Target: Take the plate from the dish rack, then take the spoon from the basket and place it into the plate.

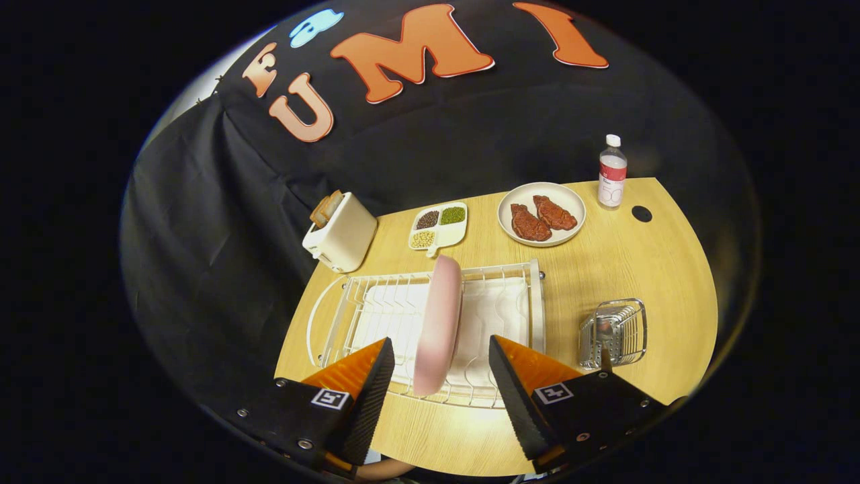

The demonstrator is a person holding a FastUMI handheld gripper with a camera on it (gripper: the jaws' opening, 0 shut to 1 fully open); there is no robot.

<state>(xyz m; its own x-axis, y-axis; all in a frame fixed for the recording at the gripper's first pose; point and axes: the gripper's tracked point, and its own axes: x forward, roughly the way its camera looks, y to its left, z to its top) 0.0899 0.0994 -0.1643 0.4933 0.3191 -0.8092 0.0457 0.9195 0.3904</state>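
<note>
Pink round plate (438, 323) stands on edge in the white wire dish rack (517, 316).
Orange-and-black gripper (440, 376) hovers released, fingers either side of the plate's near rim, not touching.

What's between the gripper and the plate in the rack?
Nothing visible. The plate stands on edge in the rack, its near rim already between the open gripper fingers, touching neither.

Even, fairly bright light falls from above on the worktop (605, 269), whose pale wood shows crisply at the centre. Shadows are short and soft, pooling just under the toaster (339, 232) and the bottle (612, 172). The black cloth behind swallows light and stays dim. Fisheye distortion bows the worktop's edges. The open gripper (440, 363) at the bottom is slightly soft, its orange fingers (356, 366) glowing without glare.
</note>
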